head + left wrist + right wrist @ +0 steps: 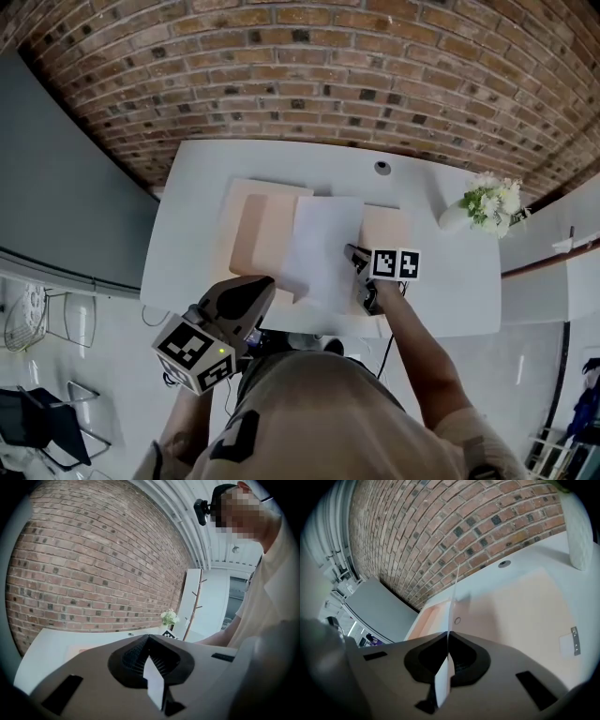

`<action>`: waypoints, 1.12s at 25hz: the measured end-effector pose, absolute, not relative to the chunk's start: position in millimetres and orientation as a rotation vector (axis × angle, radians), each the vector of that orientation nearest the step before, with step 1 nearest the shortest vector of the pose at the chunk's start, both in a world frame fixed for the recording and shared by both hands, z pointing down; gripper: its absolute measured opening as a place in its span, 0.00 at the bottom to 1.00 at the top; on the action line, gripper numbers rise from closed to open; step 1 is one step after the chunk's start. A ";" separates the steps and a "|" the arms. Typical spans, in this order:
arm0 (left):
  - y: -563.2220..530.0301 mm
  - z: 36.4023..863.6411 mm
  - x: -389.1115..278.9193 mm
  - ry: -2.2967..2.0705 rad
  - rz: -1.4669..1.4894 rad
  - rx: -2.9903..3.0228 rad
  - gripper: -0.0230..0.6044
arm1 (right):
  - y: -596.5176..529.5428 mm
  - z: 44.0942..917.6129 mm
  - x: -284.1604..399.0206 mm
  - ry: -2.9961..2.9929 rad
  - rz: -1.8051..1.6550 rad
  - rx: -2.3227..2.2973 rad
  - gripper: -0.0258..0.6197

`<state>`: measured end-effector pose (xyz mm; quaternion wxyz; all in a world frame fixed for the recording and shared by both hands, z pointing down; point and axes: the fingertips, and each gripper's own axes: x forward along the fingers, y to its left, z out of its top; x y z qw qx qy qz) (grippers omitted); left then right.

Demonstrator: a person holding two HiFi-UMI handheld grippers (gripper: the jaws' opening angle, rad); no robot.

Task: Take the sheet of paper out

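the step in hand looked like the withdrawal itself: the sheet of paper was pinched at its near edge by both tools and hung over the middle of the open peach folder, its lower edge reaching past the near edge of the white table. the left gripper was clenched on the sheet's near left corner; its own view showed a white tab of paper caught between closed jaws. the right gripper was clamped on the near right side, and in its view the sheet ran edge-on out of the closed jaws and rose above the folder's peach inner face. i judged the sheet to be mostly free of the folder, though whether its far edge touched the folder could not be made out. the next move probably called for both hands to travel together at the same height, so the thin sheet neither buckled nor tore between two grips, and then for a bare patch of table to lay it on. as for the folder, its left part stood up a little like a raised flap, a small snap and a metal fitting showed on the inner face, and no second sheet was visible, but the strip under the held paper was hidden. a vase of flowers stood well apart at the table's far right.
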<state>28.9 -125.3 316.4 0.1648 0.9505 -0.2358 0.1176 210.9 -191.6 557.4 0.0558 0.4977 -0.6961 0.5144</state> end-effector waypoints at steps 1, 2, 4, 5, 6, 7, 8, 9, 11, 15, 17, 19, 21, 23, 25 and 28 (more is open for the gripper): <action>-123.6 315.3 30.9 -0.675 0.336 2.711 0.06 | -189.1 555.2 214.7 -2.116 1.555 1.514 0.08; -121.9 314.5 32.8 -0.675 0.337 2.716 0.06 | -187.2 552.8 218.4 -2.122 1.547 1.517 0.08; -117.5 315.0 35.4 -0.675 0.349 2.726 0.06 | -183.5 549.1 222.9 -2.135 1.530 1.516 0.08; -114.2 316.5 36.2 -0.677 0.356 2.725 0.06 | -180.4 548.8 223.6 -2.139 1.525 1.509 0.08; -110.8 318.1 37.1 -0.681 0.362 2.720 0.06 | -176.6 549.1 224.1 -2.141 1.520 1.501 0.08; -107.9 318.9 38.7 -0.684 0.362 2.714 0.06 | -173.0 549.0 225.1 -2.144 1.512 1.494 0.08; -106.0 319.1 40.8 -0.687 0.358 2.709 0.06 | -170.4 547.8 226.8 -2.149 1.505 1.492 0.08; -104.6 318.8 43.3 -0.691 0.354 2.706 0.06 | -169.1 545.4 228.8 -2.159 1.500 1.492 0.08; -100.9 318.0 48.9 -0.698 0.348 2.702 0.06 | -167.0 538.8 232.4 -2.184 1.494 1.494 0.08; -86.0 317.8 62.9 -0.702 0.359 2.707 0.06 | -155.9 528.1 240.0 -2.226 1.479 1.481 0.08; -81.1 315.5 70.4 -0.724 0.367 2.711 0.06 | -150.4 521.0 246.2 -2.251 1.476 1.472 0.08; -80.6 311.3 79.6 -0.754 0.371 2.724 0.06 | -146.2 510.4 256.4 -2.284 1.471 1.470 0.08; -80.9 308.9 87.2 -0.785 0.371 2.729 0.06 | -141.5 502.3 266.0 -2.317 1.466 1.469 0.08; -76.0 309.9 92.1 -0.798 0.375 2.725 0.06 | -133.6 498.9 272.1 -2.335 1.461 1.462 0.08; -68.8 311.1 94.7 -0.798 0.385 2.726 0.06 | -126.4 494.7 274.0 -2.356 1.450 1.450 0.08; -61.0 309.9 100.2 -0.802 0.393 2.740 0.06 | -119.9 484.3 272.8 -2.401 1.412 1.418 0.08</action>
